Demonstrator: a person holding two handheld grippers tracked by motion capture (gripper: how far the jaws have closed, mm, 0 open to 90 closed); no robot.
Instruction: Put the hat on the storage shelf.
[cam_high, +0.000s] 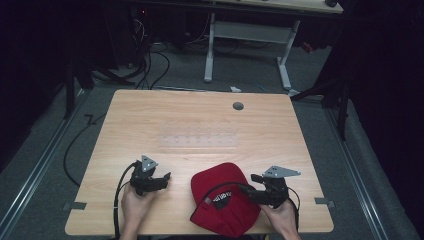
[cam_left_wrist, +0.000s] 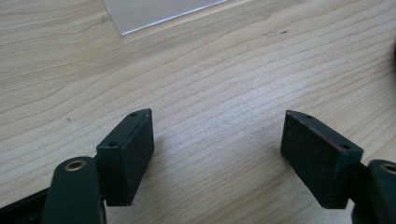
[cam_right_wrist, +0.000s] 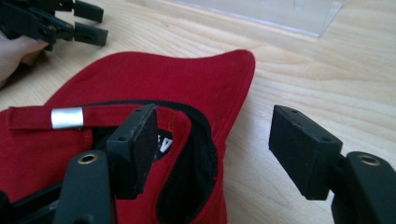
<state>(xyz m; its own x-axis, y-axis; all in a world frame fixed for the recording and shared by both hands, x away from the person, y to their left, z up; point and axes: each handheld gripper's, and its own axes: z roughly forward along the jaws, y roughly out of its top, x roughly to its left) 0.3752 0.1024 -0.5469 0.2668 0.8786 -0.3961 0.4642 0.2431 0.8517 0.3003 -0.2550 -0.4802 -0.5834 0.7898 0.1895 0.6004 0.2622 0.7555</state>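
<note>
A wooden counter (cam_high: 200, 115) is seen, a red cap (cam_high: 222, 202) lying at its 6 o'clock edge. The cap is judged soft and light, best taken by its stiffer brim. The left hand-held gripper (cam_high: 162, 179) and right hand-held gripper (cam_high: 250, 182) are held open, empty.

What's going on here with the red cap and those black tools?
A person sits at a wooden table holding tongs in each hand. A red cap lies upside down near the table's front edge. The right tongs are open at the cap's rim, not gripping it. The left tongs are open over bare wood. A clear plastic rack sits mid-table.
</note>
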